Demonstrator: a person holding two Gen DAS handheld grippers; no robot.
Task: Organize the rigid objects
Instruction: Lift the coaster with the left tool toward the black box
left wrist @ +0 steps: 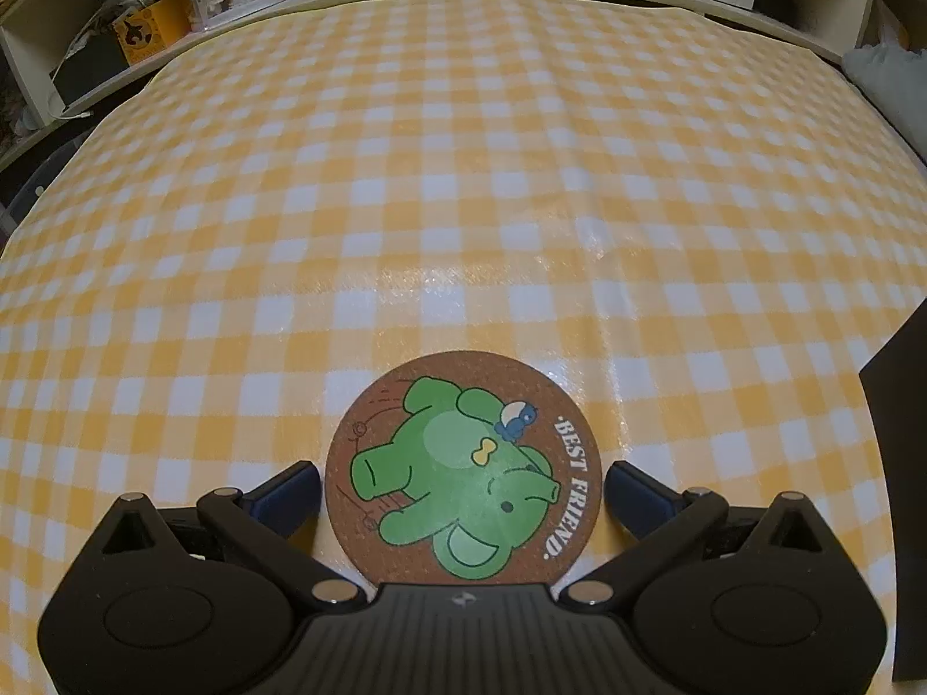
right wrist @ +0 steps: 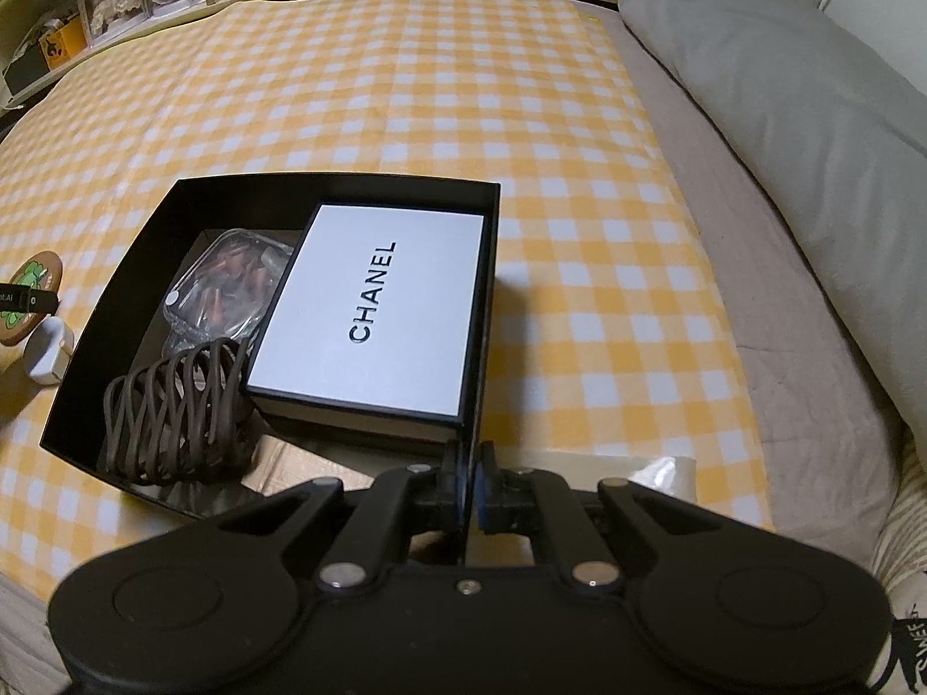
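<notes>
Meanwhile the right gripper point(right wrist: 468, 478) pinches the black box point(right wrist: 174, 197) wall; the left gripper point(left wrist: 462, 483) gapes around the coaster point(left wrist: 463, 463), gingham cloth point(left wrist: 463, 174) bare ahead

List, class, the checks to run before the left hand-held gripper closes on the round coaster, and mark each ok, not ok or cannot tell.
1. Left hand-held gripper open: ok.
2. Coaster lies between its fingers: ok.
3. Pads touching the coaster: cannot tell.
4. Right hand-held gripper shut on the black box wall: ok.
5. Free floor left in the box beside the white Chanel box, glass dish and brown rack: cannot tell.
</notes>
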